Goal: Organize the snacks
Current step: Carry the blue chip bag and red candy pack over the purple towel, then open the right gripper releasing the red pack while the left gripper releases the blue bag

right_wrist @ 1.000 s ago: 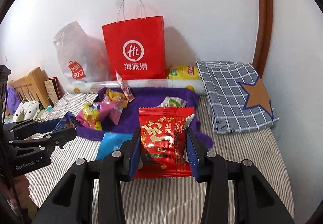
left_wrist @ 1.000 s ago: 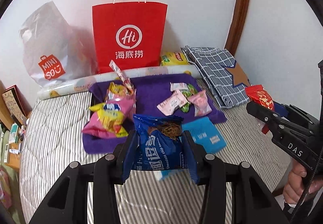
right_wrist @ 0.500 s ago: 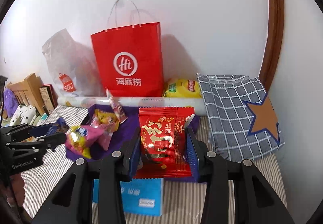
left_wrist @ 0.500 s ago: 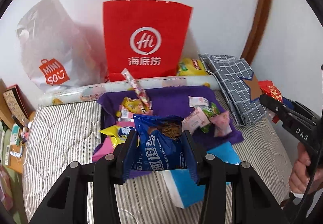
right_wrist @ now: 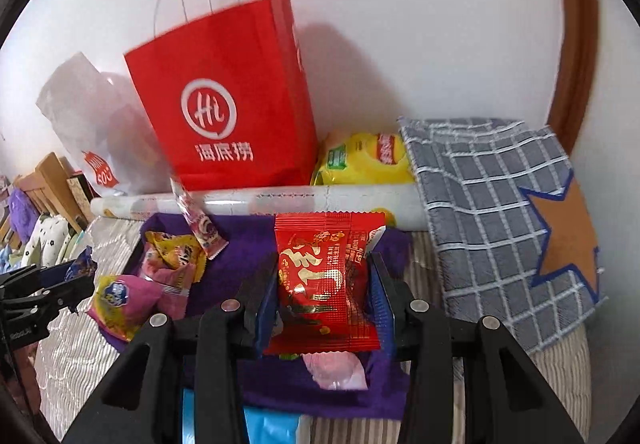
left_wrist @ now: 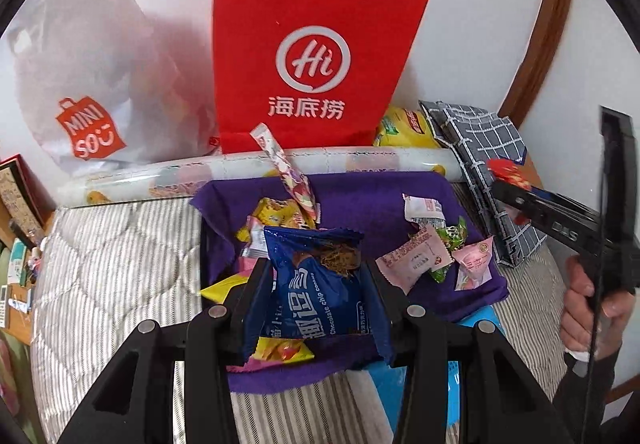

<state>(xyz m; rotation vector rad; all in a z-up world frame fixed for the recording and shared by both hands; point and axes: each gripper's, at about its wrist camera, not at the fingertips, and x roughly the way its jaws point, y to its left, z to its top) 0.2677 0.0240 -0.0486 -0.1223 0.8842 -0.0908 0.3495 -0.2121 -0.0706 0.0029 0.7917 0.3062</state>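
Carrying two snacks toward the red bag

Left hand-held gripper (left_wrist: 316,304) is clamping a blue cookie packet (left_wrist: 316,284), right hand-held gripper (right_wrist: 324,308) is clamping a red snack packet (right_wrist: 326,284), both hovering over the purple cloth (left_wrist: 360,196) on the bed. Guessing they're going up into the red bag (right_wrist: 228,104) next, so both need lifting over its rim.

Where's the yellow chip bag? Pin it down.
In the right wrist view, the yellow chip bag sits against the wall, wedged between the red Haidilao paper bag and the grey checked pillow, behind the rolled mat.
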